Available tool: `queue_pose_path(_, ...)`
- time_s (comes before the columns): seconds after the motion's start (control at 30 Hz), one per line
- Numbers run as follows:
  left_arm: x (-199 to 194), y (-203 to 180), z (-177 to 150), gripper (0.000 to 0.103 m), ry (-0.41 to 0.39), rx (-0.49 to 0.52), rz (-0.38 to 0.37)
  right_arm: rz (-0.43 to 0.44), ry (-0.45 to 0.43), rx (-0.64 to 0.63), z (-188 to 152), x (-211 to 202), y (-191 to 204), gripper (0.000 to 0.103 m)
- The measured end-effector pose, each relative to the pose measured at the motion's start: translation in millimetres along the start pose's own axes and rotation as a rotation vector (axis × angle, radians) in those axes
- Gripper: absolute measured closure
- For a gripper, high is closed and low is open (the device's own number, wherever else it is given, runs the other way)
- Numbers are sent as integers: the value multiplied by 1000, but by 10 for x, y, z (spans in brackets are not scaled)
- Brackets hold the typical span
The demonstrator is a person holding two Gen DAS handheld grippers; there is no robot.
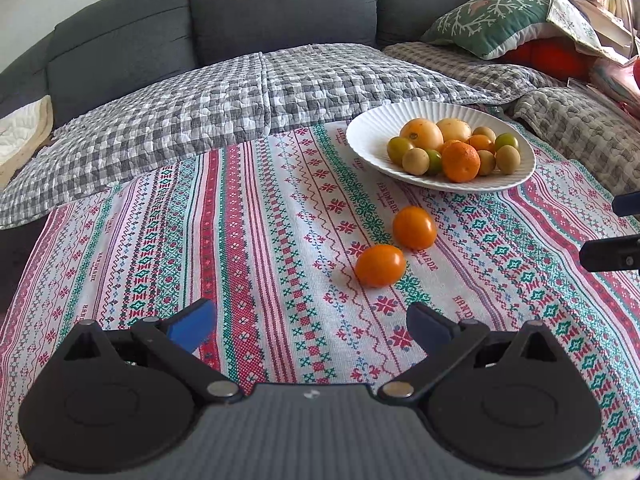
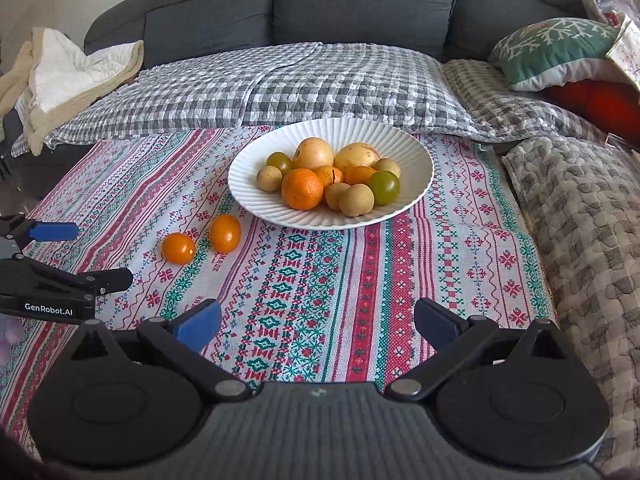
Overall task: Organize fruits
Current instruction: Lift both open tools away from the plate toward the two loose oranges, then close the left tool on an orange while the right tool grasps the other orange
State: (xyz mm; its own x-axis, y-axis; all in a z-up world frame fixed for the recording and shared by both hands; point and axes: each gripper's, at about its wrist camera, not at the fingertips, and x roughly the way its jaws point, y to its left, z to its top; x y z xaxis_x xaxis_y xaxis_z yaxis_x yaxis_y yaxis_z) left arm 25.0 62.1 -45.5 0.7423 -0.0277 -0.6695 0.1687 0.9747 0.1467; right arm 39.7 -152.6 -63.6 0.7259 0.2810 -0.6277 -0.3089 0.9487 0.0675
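A: Fingers first: both pairs of blue-padded fingers are spread wide and hold nothing. The left gripper (image 1: 310,326) hovers over the cloth, and so does the right gripper (image 2: 318,326).

B: And the big things around them?

A: Beyond both grippers stands the dark grey fabric sofa (image 2: 360,4), its seat covered by a grey-and-white checked quilt (image 2: 280,84). Under the fingers lies the red, green and white cross-stitch patterned tablecloth (image 2: 320,280). Ahead of the right fingers sits the white ribbed ceramic plate (image 2: 248,184), heaped with mixed fruit: a round dimpled orange (image 2: 302,188), pale yellow fruits, green ones.

B: What is left to sort?

A: Two loose fruits on the cloth, ahead and slightly right of the left fingers: the nearer smooth orange oval fruit (image 1: 380,265), and the farther smooth orange oval fruit (image 1: 414,227) between it and the plate. They are near each other, not touching.

B: How to do it well?

A: I'd take the nearer one with the left gripper, straddle it across its short width, close gently since it looks soft and prone to rolling, then set it in a gap on the plate.

B: Any writing?

A: "GenRobot.AI" on the left gripper's body, and "HANDMADE" woven into the cloth.
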Motion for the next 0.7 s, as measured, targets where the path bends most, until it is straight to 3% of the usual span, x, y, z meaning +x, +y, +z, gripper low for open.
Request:
queue_pose_path(0.4, 299, -193, -43, 12, -45, 23, -46, -1, 42, -69, -80, 194, 173, 0)
queue_pose_path(0.53, 377, -205, -8, 29, -31, -30, -81, -6, 41, -71, -75, 245, 181, 0)
queue_pose_path(0.7, 424, -189, 46, 41, -21, -85, -88, -5, 39, -56, -49, 313, 195, 0)
